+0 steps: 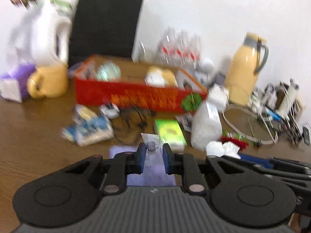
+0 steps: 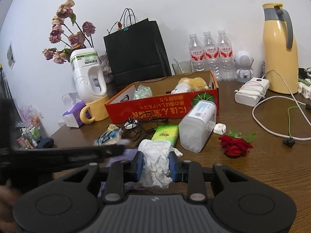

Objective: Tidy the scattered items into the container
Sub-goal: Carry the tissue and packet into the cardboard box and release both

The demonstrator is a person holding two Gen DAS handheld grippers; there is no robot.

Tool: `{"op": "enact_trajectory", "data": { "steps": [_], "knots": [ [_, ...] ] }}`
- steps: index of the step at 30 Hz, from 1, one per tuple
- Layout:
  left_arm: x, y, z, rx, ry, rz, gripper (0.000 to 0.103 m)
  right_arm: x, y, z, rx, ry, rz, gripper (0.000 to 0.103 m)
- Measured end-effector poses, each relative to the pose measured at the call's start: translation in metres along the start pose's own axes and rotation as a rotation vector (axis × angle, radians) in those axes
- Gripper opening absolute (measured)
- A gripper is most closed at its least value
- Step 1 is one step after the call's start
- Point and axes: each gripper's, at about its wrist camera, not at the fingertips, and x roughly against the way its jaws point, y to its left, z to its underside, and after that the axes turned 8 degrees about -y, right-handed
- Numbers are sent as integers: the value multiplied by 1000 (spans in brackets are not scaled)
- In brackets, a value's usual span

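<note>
Brown wooden table against white wall. Right gripper clenched on crumpled tissue; red box beyond it. Left gripper narrow over small clear packet, contact unclear through blur.

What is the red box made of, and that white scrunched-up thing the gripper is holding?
Red box: looks like cardboard, printed glossy red outside, plain brown inside with folded flaps. White wad in the right gripper: probably tissue or thin paper, matte and full of sharp crinkles.
</note>
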Motion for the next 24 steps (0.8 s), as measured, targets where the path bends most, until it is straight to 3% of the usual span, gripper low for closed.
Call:
{"op": "enact_trajectory", "data": {
  "steps": [5,9,14,18,21,24],
  "knots": [
    [23,7,-14,-19,-98,-65,19,-3,9,-12,21,-38,-4,27],
    [16,14,-49,-53,-156,-78,19,-13,9,-33,30,-70,-16,27],
    [-13,15,-97,-71,-250,-108,19,-40,8,-81,123,-148,27,27],
    [-48,7,-117,-85,-325,-109,19,-67,2,-121,117,-177,30,27],
    [-74,-1,-128,-113,-323,-87,19,-91,-1,-145,129,-174,40,27],
    [-106,-4,-146,-117,-274,-91,19,-122,-8,-169,115,-147,52,27]
  ]
}}
